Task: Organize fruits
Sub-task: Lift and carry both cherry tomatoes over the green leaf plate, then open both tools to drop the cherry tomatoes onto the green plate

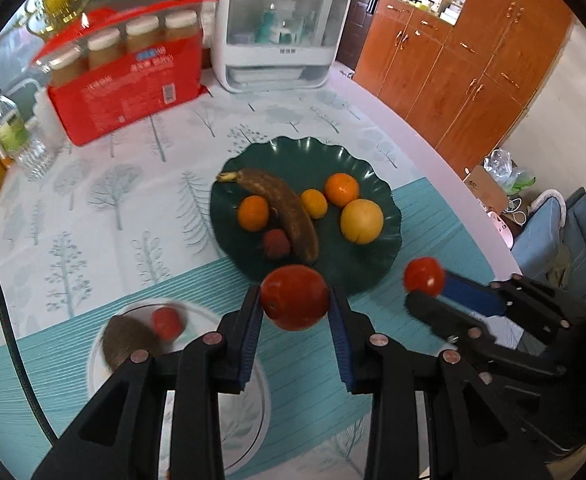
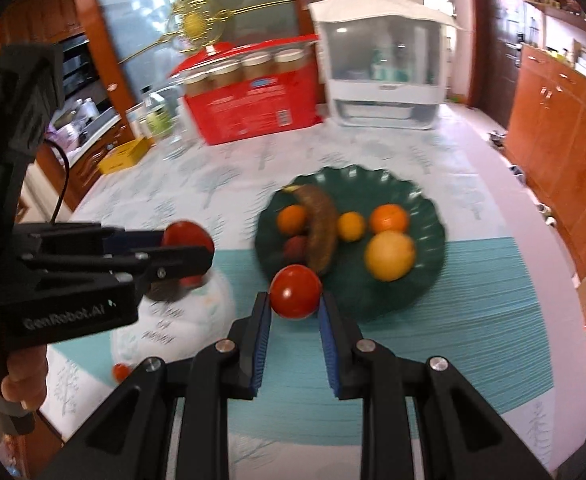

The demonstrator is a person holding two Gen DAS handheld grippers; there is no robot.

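While each gripper carries a red fruit above the teal mat, the sensible move is to bring them over free spots on the green plate (image 1: 377,256) and lower them before letting go, so nothing rolls into the fruit already there. The left gripper (image 1: 295,300) is clamped on a large tomato (image 1: 294,297), round, glossy and deep red, held between the blue pads just short of the plate's near rim. The right gripper (image 2: 295,300) grips a smaller tomato (image 2: 295,291), equally smooth and shiny. On the plate lie a brown banana (image 1: 281,210), small oranges, a yellow round fruit and a dark reddish one. A white plate (image 1: 101,360) nearby holds another red fruit and something brown.
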